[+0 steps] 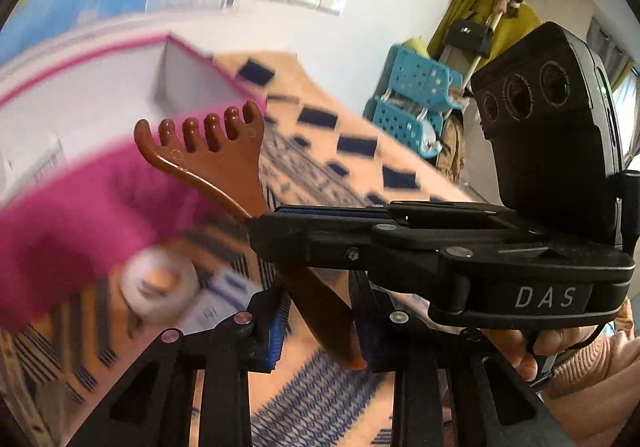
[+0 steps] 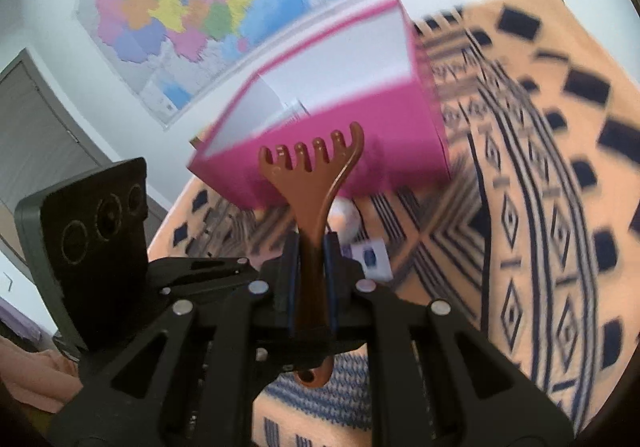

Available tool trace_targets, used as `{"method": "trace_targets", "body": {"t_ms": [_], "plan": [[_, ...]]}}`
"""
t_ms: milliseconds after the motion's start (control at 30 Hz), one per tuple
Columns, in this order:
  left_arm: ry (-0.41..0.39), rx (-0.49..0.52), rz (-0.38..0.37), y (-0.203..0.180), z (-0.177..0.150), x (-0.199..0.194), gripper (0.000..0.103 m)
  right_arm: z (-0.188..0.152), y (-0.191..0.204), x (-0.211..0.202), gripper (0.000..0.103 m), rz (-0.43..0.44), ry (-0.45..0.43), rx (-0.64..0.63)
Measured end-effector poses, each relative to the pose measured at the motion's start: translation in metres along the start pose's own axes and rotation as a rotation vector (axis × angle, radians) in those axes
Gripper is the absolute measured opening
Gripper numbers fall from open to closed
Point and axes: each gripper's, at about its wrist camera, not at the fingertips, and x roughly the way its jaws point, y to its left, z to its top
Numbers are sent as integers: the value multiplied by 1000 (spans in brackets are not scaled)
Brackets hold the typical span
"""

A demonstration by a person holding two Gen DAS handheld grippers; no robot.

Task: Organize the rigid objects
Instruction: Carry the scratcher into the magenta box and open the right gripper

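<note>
Both tongs grip one object: a brown plastic back-scratcher with a flat handle and a fan of five curved, rounded prongs (image 2: 316,167). In the right wrist view the right tongs (image 2: 311,279) are clamped on the handle, blue pads pressed against both of its flat sides; the pronged head stands clear above the fingertips and the rounded handle end sticks out below, behind the pads. In the left wrist view the left tongs (image 1: 320,327) are closed on the lower stretch of the same back-scratcher (image 1: 224,151), near its handle end, and the right tongs (image 1: 280,219) cross the frame from the right and grip it higher up. The scratcher is held in the air, off the surface, with its head in front of the near wall of a magenta rectangular cardboard box with a white interior (image 2: 340,127). The box stands open-topped on an orange cloth with dark blue geometric patterning (image 2: 540,187), which covers the surface. Below the box's near wall lie a white roll of tape (image 1: 160,287) and a small white-and-blue carton (image 2: 372,259), both blurred. A colourful wall map (image 2: 192,7) hangs behind the box.
</note>
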Motion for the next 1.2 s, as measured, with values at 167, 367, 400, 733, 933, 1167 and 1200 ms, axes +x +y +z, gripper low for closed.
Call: {"method": "trace_targets", "body": {"t_ms": [167, 367, 400, 733, 933, 1167, 1200], "plan": [[-60, 49, 51, 5, 46, -17, 29, 39, 18, -11, 14, -2, -72, -79], [-95, 43, 93, 24, 91, -22, 29, 89, 23, -8, 14, -13, -137, -121], [-96, 36, 103, 30, 98, -21, 29, 97, 23, -5, 14, -23, -144, -130], [-28, -47, 131, 75, 125, 12, 29, 140, -1, 35, 14, -77, -100, -94], [27, -129, 138, 103, 121, 32, 30, 147, -15, 57, 12, -119, -55, -77], [31, -176, 159, 117, 109, 33, 31, 145, -15, 59, 13, -147, -48, -86], [19, -177, 158, 117, 107, 29, 32, 144, -14, 57, 13, -145, -50, -84]]}}
